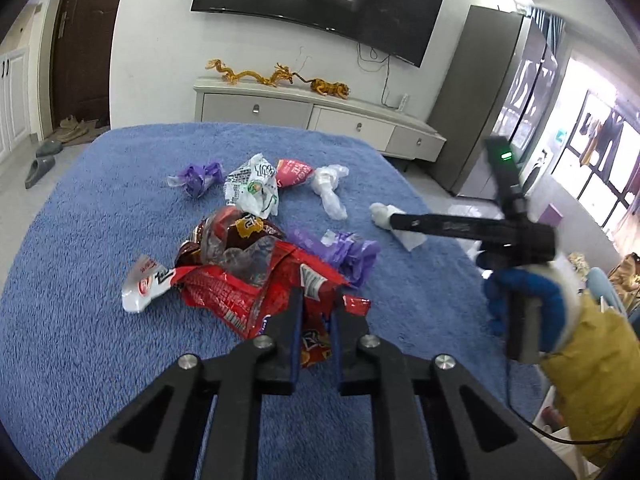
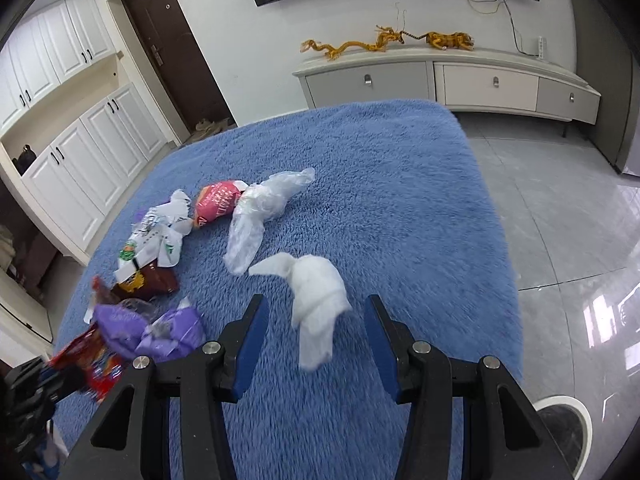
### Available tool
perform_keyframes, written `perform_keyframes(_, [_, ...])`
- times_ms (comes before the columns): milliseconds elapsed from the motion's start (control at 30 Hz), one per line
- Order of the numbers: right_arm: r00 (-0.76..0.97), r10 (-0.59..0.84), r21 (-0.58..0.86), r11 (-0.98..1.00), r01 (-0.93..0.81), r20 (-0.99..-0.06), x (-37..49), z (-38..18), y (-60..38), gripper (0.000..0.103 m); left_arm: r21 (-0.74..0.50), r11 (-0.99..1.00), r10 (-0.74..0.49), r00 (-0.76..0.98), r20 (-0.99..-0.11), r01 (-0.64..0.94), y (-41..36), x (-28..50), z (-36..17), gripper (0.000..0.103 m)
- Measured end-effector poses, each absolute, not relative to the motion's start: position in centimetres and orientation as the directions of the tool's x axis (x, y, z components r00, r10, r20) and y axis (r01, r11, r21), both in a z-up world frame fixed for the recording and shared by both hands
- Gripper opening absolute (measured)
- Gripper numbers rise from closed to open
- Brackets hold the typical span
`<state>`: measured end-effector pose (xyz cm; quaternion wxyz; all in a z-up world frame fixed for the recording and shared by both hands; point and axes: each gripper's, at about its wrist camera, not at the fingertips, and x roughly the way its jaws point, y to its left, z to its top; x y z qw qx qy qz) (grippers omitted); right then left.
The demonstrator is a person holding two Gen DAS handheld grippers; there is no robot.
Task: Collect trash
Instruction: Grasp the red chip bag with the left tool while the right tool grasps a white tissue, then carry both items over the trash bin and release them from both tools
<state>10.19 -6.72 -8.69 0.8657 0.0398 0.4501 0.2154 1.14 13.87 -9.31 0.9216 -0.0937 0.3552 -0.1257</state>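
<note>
My left gripper (image 1: 319, 312) is shut on the near edge of a crumpled red snack wrapper (image 1: 236, 294), which lies on the blue fuzzy cloth (image 1: 100, 340). A brown chip bag (image 1: 240, 232) sits on top of that wrapper. My right gripper (image 2: 316, 318) is open and straddles a crumpled white tissue (image 2: 316, 292); its blue pads stand clear of the tissue on both sides. In the left wrist view the right gripper (image 1: 394, 220) reaches in from the right, its tips at the white tissue (image 1: 380, 214), held by a blue-gloved hand (image 1: 528, 296).
More litter lies on the cloth: purple wrappers (image 1: 352, 252) (image 1: 198, 178), a white printed bag (image 1: 254, 190), a pink packet (image 2: 218, 202) and a clear plastic bag (image 2: 256, 212). The cloth's right edge drops to a tiled floor (image 2: 560, 220). A white-rimmed round container (image 2: 560, 416) stands at lower right.
</note>
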Motion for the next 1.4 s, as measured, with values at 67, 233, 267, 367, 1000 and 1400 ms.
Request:
perform_keyframes(67, [0.494,0.402,0.257,0.906,-0.335,-0.771,10.4,-9.1,-6.6,0.024,-0.259,0.951,-0.300,0.720,-0.625,0.172,13.8,0.6,-8.9,0.010])
perform_keyframes(233, [0.508,0.408,0.257,0.904,-0.342,-0.758,8.9,-8.5,-7.2,0.014,-0.258,0.948,-0.310,0.735,-0.603,0.188,13.6,-1.1,-7.6,0.009])
perform_keyframes(267, [0.515,0.412,0.260,0.903,-0.343,-0.752,8.4,-8.1,-7.5,0.013,-0.256,0.948,-0.311,0.739,-0.597,0.192,13.5,-1.6,-7.2,0.008])
perform_keyframes(367, [0.535,0.425,0.270,0.899,-0.346,-0.730,6.6,-6.8,-8.6,0.013,-0.242,0.950,-0.306,0.753,-0.583,0.199,13.3,-2.6,-6.4,0.008])
perform_keyframes(1000, [0.709,0.325,0.303,0.939,-0.163,-0.625,-5.4,-2.4,-23.6,0.013,-0.206,0.904,-0.426,0.739,-0.522,0.375,6.9,-3.9,-0.6,0.007])
perform_keyframes(1400, [0.726,0.170,0.339,0.936,0.093,-0.667,-10.0,-7.4,-34.8,0.013,-0.165,0.796,-0.550,0.584,-0.597,0.582,-7.0,0.1,-1.7,0.007])
